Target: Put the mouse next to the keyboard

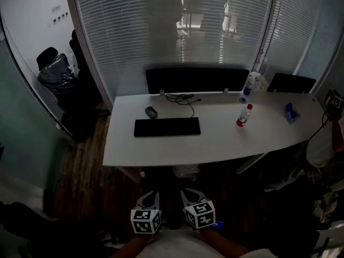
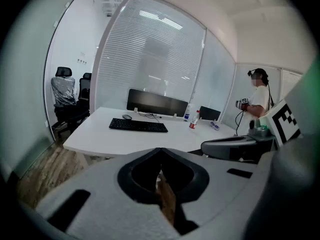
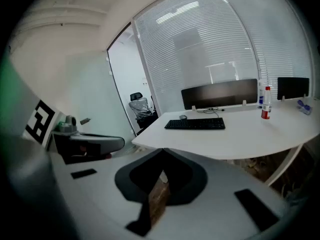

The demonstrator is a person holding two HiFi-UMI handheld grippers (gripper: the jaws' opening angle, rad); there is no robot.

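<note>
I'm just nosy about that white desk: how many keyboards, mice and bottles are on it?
Black flat keyboard: 1
Dark oval mouse: 1
Plastic bottles: 2 (red-labelled bottle, white bottle)
Total: 4

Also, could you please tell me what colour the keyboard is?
Black. The keyboard shows best in the head view.

Red-capped bottle (image 1: 244,116) upright on white desk (image 1: 226,144)

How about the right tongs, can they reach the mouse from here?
Probably not yet. The right tongs are shut, held close to the body, short of the table. The mouse lies behind the left end of the keyboard. Nothing blocks the path; stepping closer should do it.
</note>
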